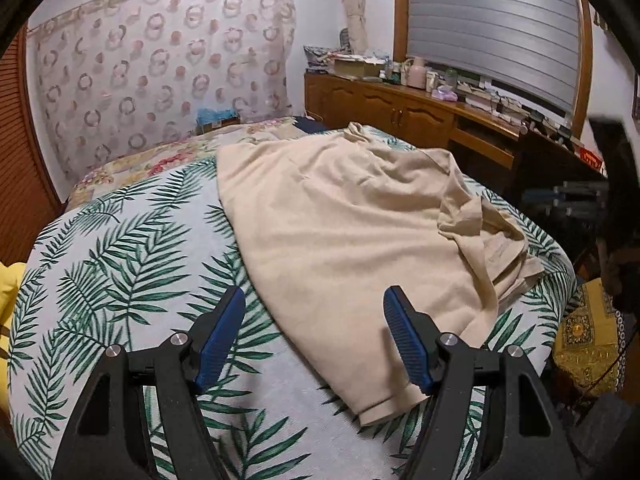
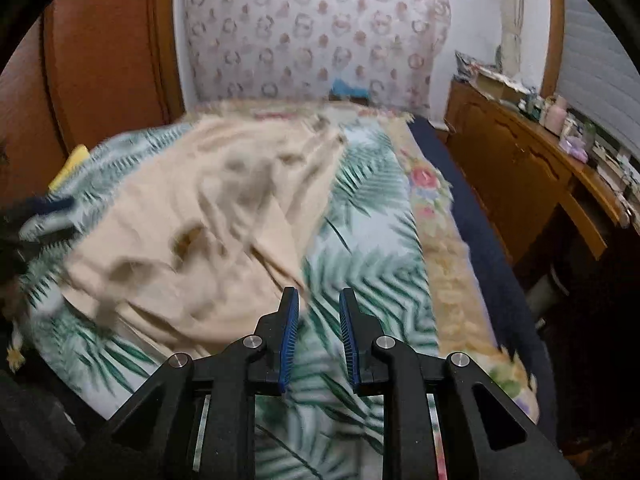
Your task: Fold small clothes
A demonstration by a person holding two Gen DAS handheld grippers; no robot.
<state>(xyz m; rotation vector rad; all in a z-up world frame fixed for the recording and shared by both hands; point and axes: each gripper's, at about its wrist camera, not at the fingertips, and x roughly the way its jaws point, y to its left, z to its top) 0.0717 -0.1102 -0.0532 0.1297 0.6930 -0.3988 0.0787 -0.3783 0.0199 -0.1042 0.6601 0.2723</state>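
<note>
Lying across the palm-leaf bedspread [image 1: 120, 248] is a beige garment [image 1: 340, 216], mostly flat, w/ its right side bunched into rumpled folds near the bed's edge. L gripper [image 1: 314, 320] hovers over the near end, tilted down toward the bed, jaws spread wide; the hem sits under and just beside its right finger, nothing pinched, pads clear of the cloth. R gripper [image 2: 318, 320] also angles down, over bare bedspread just right of the garment's crumpled edge; jaws stand narrowly apart w/ only leaf print showing between them, holding nothing. R view is smeared w/ motion blur, so cloth detail there is hard to read. Floral blanket [image 2: 432, 200] runs along the bed's far side, a cluttered wooden sideboard [image 1: 420, 108] beyond, patterned curtain [image 1: 160, 60] at the head.
</note>
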